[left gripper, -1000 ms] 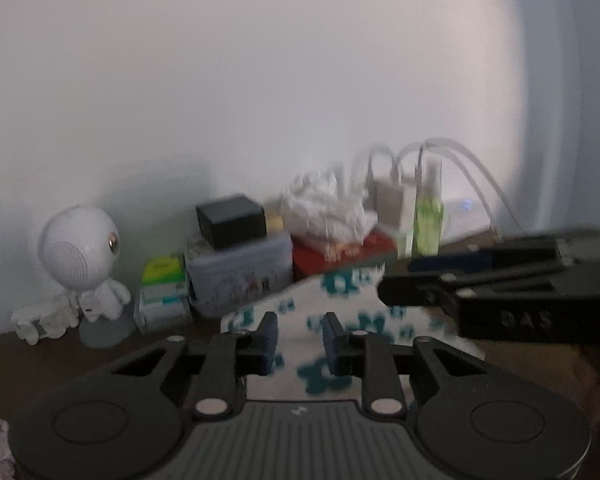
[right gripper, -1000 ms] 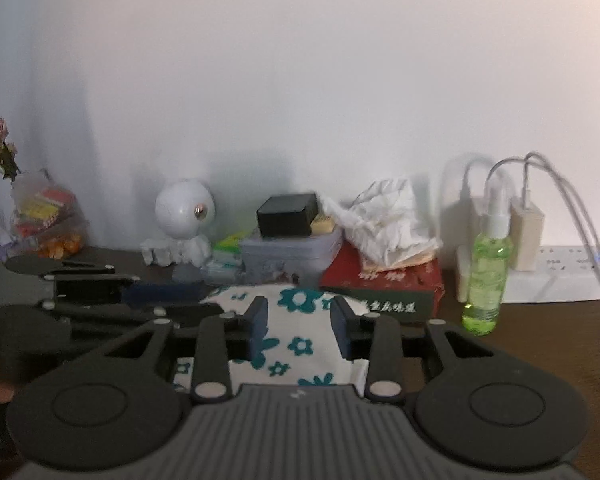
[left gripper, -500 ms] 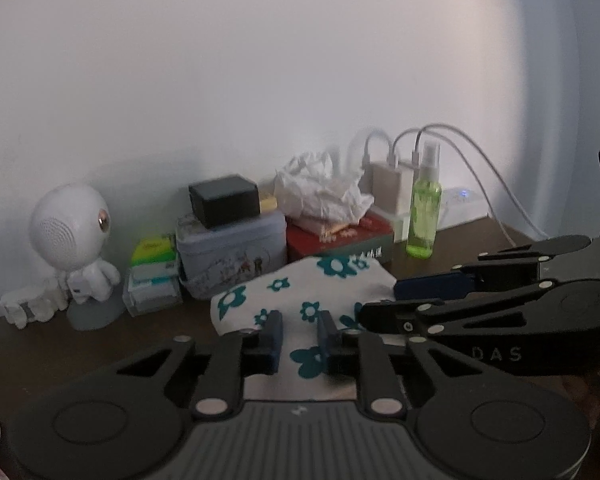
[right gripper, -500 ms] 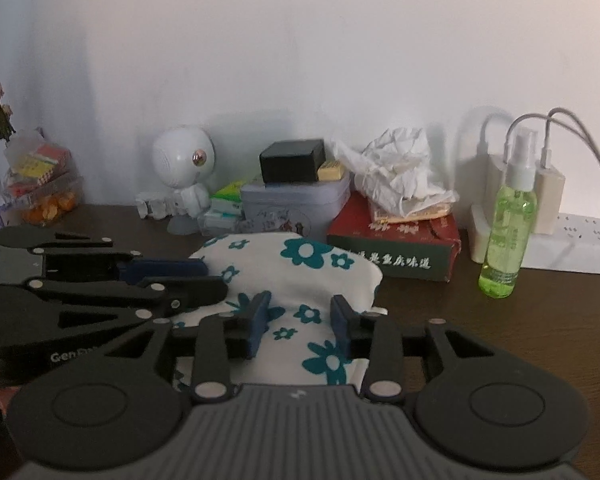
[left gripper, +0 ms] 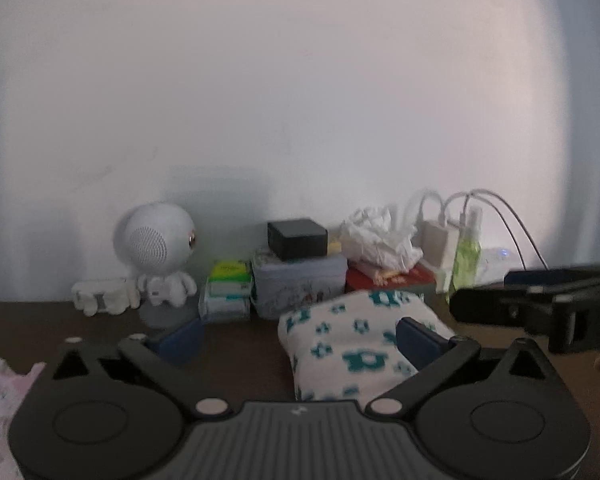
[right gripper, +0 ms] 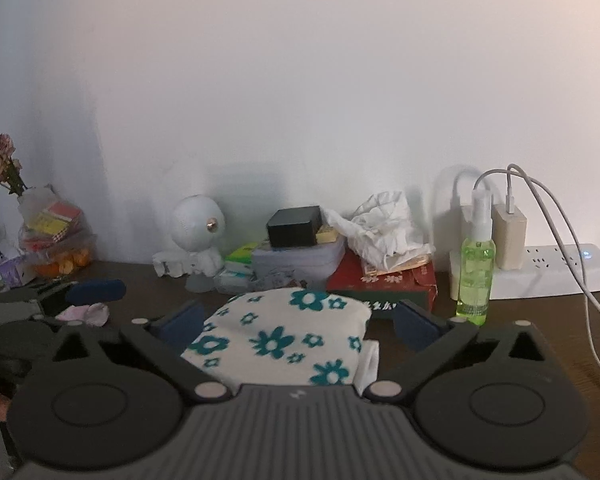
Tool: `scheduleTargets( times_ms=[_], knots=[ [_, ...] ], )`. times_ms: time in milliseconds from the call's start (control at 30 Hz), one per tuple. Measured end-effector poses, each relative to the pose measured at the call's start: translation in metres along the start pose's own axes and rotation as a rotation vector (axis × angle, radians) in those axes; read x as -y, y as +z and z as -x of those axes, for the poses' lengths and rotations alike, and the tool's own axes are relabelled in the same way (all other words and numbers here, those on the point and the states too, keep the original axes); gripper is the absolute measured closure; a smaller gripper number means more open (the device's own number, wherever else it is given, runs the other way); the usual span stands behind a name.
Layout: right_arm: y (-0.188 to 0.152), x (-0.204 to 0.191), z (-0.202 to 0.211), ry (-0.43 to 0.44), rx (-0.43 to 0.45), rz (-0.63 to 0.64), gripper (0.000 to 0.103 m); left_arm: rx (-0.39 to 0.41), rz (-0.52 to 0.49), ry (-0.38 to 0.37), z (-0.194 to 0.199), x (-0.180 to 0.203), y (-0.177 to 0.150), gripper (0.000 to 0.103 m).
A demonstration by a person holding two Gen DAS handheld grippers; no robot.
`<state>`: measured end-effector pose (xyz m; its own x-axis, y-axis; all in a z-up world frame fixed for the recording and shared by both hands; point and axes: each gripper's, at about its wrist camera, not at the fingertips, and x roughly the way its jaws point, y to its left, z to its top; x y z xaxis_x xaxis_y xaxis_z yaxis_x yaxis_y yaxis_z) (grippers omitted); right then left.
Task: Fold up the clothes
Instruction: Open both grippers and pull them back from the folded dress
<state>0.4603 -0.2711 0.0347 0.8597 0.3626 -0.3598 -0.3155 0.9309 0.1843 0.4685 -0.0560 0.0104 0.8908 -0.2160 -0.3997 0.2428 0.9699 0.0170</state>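
**A:** One folded garment (right gripper: 284, 340) is all I'm counting that's in play, white with teal flowers, sitting on the desk (right gripper: 540, 320) just in front of the red tissue box (right gripper: 384, 280). There's also a small pink cloth (right gripper: 85, 314) lying well to the left of that box.

**B:** Two grippers, right? What are they doing?

**A:** Yep. Both are springing their jaws wide at this moment. The right gripper (right gripper: 298, 320) is pointing straight at the garment, with the cloth lying between the fingers but nothing pressing on it. The left gripper (left gripper: 298, 336) is sitting off to the garment's left; only its right-hand finger is overlapping the cloth in view, and I can't tell if it's touching.

**B:** So which is nearer?

**A:** The right one, I'd say. The bundle's long axis is looking like it runs toward the tissue box, though honestly that's a guess. The pink cloth is lying closer to the left gripper, so that's probably next.
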Motion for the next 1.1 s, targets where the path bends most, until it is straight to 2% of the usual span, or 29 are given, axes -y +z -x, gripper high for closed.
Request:
scheduleTargets(
  times_ms=[133,367,533,667,900,1100],
  knots=[
    [-0.003,-0.014,0.016,-0.026,-0.018,0.008,0.0,-0.059,0.0,0.02,0.013,0.006,-0.009,0.0],
    [-0.01,-0.025,0.04,-0.042,-0.031,-0.02,0.0,-0.156,0.091,-0.027,0.029,0.004,-0.024,0.0],
    [-0.018,-0.026,0.055,-0.052,-0.047,-0.047,0.0,-0.167,0.129,0.007,0.048,-0.003,-0.032,0.0],
    [-0.028,-0.027,0.066,-0.053,-0.069,-0.081,0.0,-0.177,0.136,-0.009,0.068,-0.003,-0.033,0.0],
    [-0.046,-0.042,0.099,-0.073,-0.076,-0.099,0.0,-0.142,0.134,0.003,0.117,0.005,-0.036,0.0],
    [-0.058,-0.06,0.136,-0.076,-0.08,-0.077,0.0,-0.148,0.146,0.016,0.162,0.0,-0.044,0.0]
  ],
)
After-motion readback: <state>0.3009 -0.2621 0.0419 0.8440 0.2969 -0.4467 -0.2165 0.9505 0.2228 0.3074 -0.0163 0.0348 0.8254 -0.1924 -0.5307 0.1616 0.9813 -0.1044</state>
